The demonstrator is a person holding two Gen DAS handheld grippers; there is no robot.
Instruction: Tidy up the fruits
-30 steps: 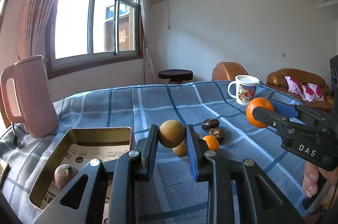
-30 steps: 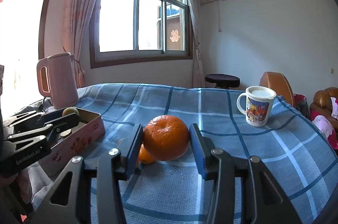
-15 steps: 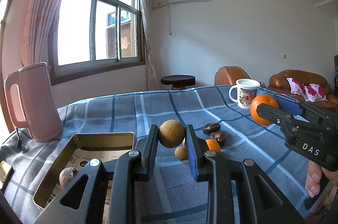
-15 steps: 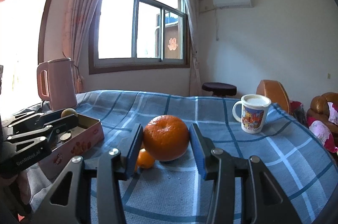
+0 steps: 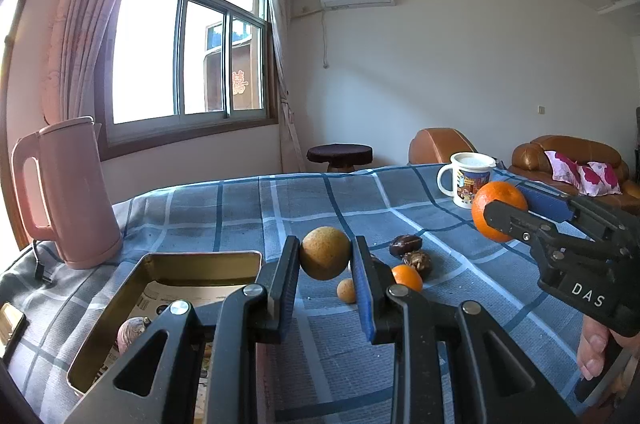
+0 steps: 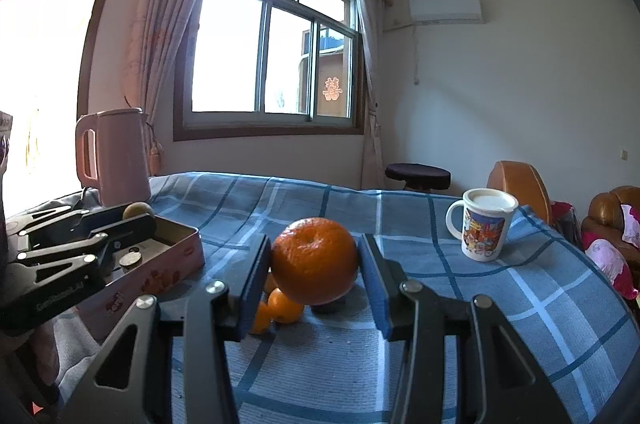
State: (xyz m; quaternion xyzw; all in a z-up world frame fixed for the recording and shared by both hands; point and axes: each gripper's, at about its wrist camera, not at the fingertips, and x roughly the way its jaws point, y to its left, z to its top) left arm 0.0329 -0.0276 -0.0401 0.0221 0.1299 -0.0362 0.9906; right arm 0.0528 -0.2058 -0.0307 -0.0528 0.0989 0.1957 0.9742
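My left gripper (image 5: 325, 266) is shut on a round yellow-brown fruit (image 5: 324, 252), held above the blue checked tablecloth just right of an open metal tin (image 5: 160, 276). A purple-brown fruit (image 5: 132, 330) lies inside the tin. My right gripper (image 6: 316, 272) is shut on a large orange (image 6: 315, 266), lifted off the cloth; from the left wrist view that orange (image 5: 498, 209) hangs at the right. On the cloth lie a small orange (image 5: 407, 278), a tiny yellow fruit (image 5: 346, 290) and two dark brown fruits (image 5: 405, 246). Small oranges (image 6: 282, 306) show under the held orange.
A pink kettle (image 5: 66, 191) stands at the far left beside the tin, its cord trailing on the cloth. A lidded cartoon mug (image 6: 484, 230) stands at the far right of the table. Beyond are a dark stool (image 5: 339, 155) and brown sofas.
Both wrist views have tilted up slightly, so the table sits lower in frame. Both fruits stay gripped; the hands have barely shifted.
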